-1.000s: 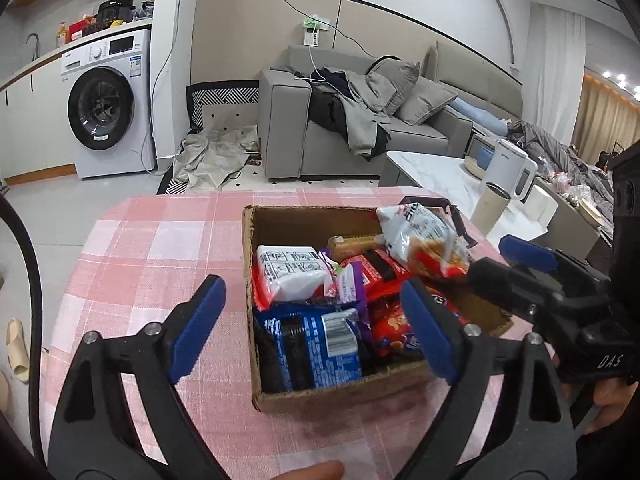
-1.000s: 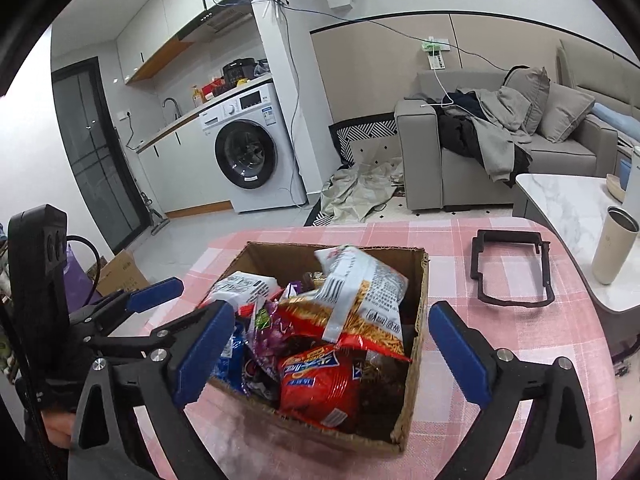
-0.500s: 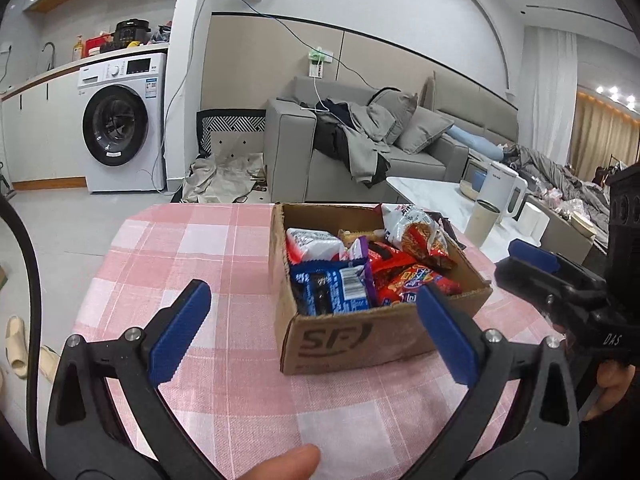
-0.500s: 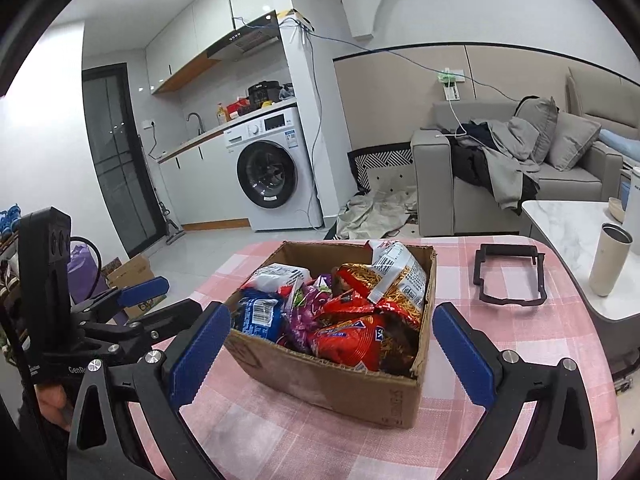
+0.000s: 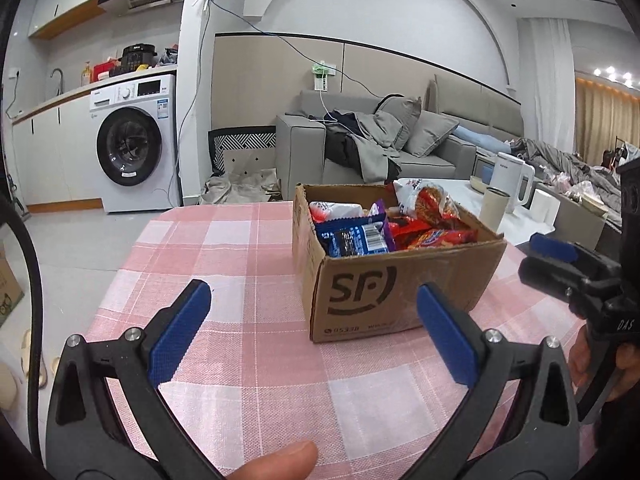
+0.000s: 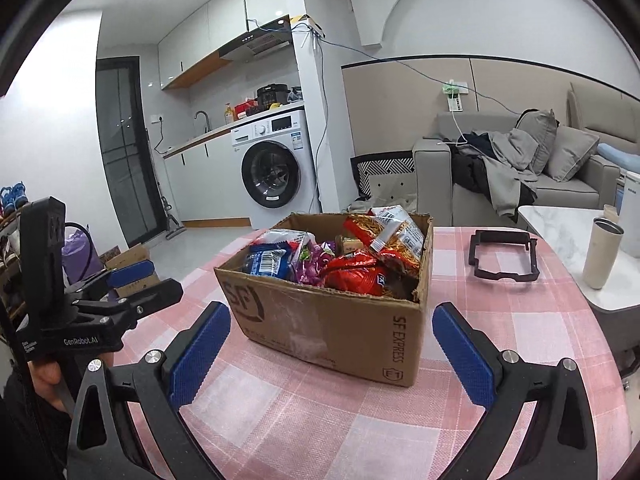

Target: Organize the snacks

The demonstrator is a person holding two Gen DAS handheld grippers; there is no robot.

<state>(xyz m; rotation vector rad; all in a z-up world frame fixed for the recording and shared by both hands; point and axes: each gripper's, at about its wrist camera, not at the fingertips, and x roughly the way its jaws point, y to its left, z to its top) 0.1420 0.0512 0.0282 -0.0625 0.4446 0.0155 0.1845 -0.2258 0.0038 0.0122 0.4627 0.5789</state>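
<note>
While both claws hang over the pink checked counter (image 5: 248,248), I see the cardboard box (image 5: 396,280) standing on it, a little ahead of them. My left claw (image 5: 312,324) is spread wide with nothing between its blue pads (image 5: 180,320), and the box sits ahead and slightly to the right of its gap. My right claw (image 6: 328,352) is spread wide as well and holds nothing; the box's front wall is just beyond its pads, without touching them.

The box (image 6: 332,320) is open at the top and full of snack packets. A blue packet (image 5: 354,236) lies at the near left corner, with a white and red packet (image 5: 334,210) behind it. Red packets (image 5: 436,234) fill the right side, and a taller noodle bag (image 6: 394,234) leans up at the far right corner above the rim. A purple wrapper (image 6: 312,262) sits in the middle of the pile.

To the right of the box, well apart from it, a black frame (image 6: 504,254) lies flat on the counter. Beyond the counter's right edge a beige cup (image 6: 602,252) stands on a white marble table (image 6: 560,228). From the right wrist view, the left claw shows at the left edge, near the counter's side.
</note>
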